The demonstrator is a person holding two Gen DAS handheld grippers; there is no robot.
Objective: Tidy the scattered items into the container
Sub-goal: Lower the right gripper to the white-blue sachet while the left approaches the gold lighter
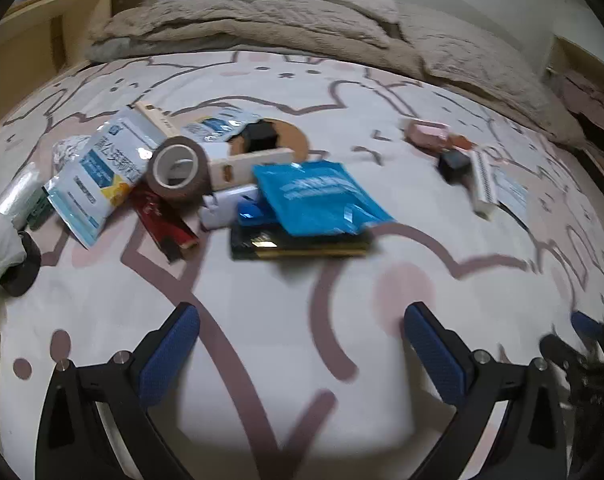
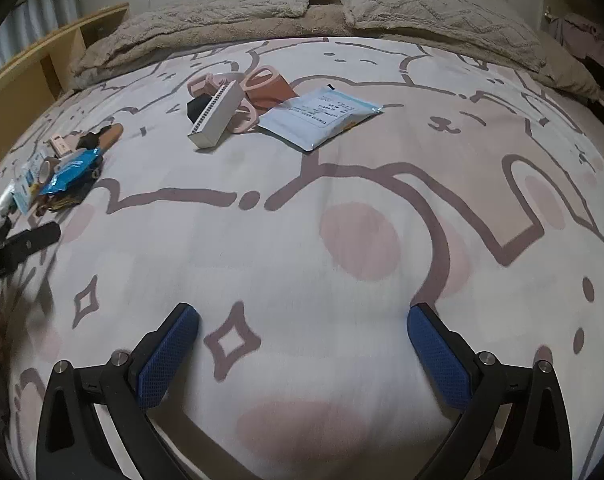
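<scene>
Spanning bare bedsheet (image 2: 302, 240), both hand-held grippers (image 1: 302, 344) (image 2: 302, 344) wide apart.

Glossy plastic blue pouch (image 1: 321, 196), matt cloth bedsheet (image 1: 286, 300) — fuzzy beige blanket (image 1: 262, 20), wooden shelf (image 1: 42, 28).

black box (image 1: 302, 246) mostly under blue pouch (image 1: 321, 198); right claw (image 1: 589, 344) blurred, cut by edge.

We see two clusters on the bed: at 10 o'clock, brown tape roll (image 1: 176, 171) on edge, blue pouch (image 1: 321, 198) flat over a black box (image 1: 302, 245); at 2 o'clock, white comb-like box (image 1: 483, 182) w/ pale packet (image 1: 511, 194) beside.
</scene>
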